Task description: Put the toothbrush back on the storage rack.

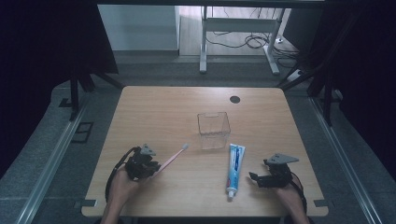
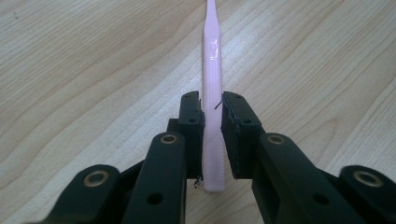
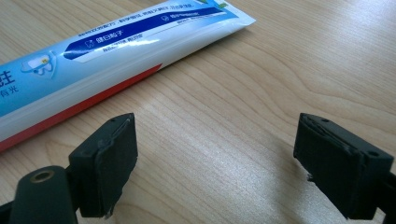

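Observation:
A pink toothbrush (image 1: 175, 156) lies flat on the wooden table (image 1: 163, 107), its white head pointing toward the clear box. My left gripper (image 1: 155, 168) sits at the handle's near end. In the left gripper view the handle (image 2: 212, 70) runs between the two pads; the left pad rests against it and a thin gap shows on the right side, so the left gripper (image 2: 212, 100) stands narrowly open. A white and blue toothpaste tube (image 1: 235, 168) lies with its cap toward the front edge. Just right of it, my right gripper (image 1: 256, 179) is wide open over bare wood (image 3: 215, 140), beside the tube (image 3: 93, 60).
A small clear plastic box (image 1: 213, 129) stands upright near the table's middle, beyond both items. A dark round grommet hole (image 1: 235, 99) is at the back edge. A white desk frame and cables stand on the floor beyond the table.

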The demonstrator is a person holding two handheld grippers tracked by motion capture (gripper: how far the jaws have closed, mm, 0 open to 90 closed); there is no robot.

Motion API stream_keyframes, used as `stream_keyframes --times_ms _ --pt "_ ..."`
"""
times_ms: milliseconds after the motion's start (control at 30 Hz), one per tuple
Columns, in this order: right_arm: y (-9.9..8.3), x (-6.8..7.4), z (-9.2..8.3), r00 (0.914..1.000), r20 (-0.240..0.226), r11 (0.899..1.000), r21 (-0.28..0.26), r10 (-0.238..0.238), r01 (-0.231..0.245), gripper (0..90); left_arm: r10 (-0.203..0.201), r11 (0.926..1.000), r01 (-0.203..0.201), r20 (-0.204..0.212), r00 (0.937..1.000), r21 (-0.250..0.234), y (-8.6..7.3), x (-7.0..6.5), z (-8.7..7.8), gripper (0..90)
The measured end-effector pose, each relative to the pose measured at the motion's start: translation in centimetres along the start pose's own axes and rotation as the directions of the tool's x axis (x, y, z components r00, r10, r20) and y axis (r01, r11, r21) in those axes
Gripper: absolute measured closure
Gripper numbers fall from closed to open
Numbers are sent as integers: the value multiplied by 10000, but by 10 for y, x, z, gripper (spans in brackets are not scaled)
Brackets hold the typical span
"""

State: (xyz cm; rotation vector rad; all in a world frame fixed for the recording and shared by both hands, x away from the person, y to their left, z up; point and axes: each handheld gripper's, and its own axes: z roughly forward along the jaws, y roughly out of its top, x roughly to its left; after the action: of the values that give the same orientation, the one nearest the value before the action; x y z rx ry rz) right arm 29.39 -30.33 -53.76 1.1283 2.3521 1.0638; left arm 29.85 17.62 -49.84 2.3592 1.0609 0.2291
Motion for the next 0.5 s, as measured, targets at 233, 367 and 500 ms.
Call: stream_keyframes --times_ms 233,367,500 --pt "0 0 0 10000 47 10000 -7 52 -52 142 23 9989 -28 119 9999 466 13 6 1 739" --pt "0 0 0 10000 49 10000 13 52 -52 142 106 9963 -120 173 9998 852 22 8 4 725" --pt "0 0 0 9999 63 10000 28 87 -87 142 152 9929 -186 304 9994 1174 30 9 7 713"
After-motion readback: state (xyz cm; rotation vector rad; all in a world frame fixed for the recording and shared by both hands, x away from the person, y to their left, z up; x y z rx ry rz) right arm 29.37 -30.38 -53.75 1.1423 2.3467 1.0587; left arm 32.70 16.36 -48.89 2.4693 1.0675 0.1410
